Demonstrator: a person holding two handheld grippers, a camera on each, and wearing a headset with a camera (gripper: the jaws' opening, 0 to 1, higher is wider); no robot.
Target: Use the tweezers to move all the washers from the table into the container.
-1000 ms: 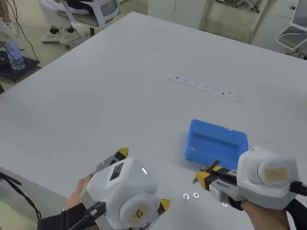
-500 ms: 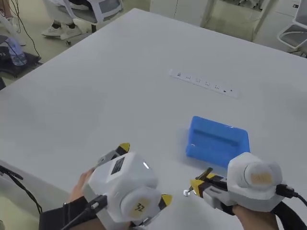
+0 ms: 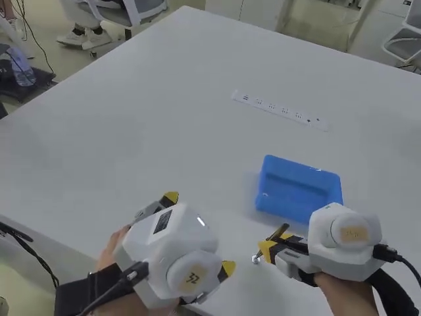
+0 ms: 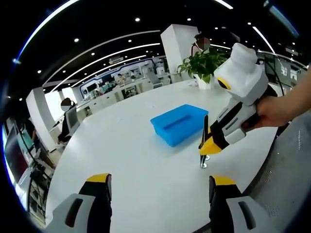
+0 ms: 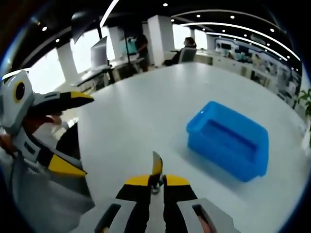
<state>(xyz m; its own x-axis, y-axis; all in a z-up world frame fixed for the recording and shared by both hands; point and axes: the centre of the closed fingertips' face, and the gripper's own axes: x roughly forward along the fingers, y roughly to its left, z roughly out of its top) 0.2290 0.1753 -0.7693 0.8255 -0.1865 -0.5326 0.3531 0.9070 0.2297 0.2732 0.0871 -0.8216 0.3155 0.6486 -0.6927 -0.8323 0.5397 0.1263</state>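
**Blue container at 1 o'clock, tweezers down at one washer**

Right gripper [image 3: 273,244]: jaws clamped on the tweezers [image 5: 155,168], points down at the table [image 3: 131,118] just beside a washer [image 3: 255,259]; pinched or merely touched, cannot tell. Left gripper [image 3: 197,232]: jaws spread wide, nothing between, near at 9 o'clock of the right one. Blue container [image 3: 299,187] at 1 o'clock of the tweezers, near but apart, upright, open side up.

White, smooth tabletop; white power strip [image 3: 279,110] at 12 o'clock of the container, well apart. Beyond the far edge, pale floor and wheeled chairs [image 3: 125,10] at 11 o'clock.

From the left gripper view: tweezers seen side-on, pointing straight down at the table; potted plant [image 4: 204,63] at 12 o'clock behind, rows of ceiling lights [image 4: 137,19] overhead. From the right gripper view: hollow of the container, left gripper at 9 o'clock.

Count: two grippers, one pair of tweezers, one container, one washer made out, one power strip.
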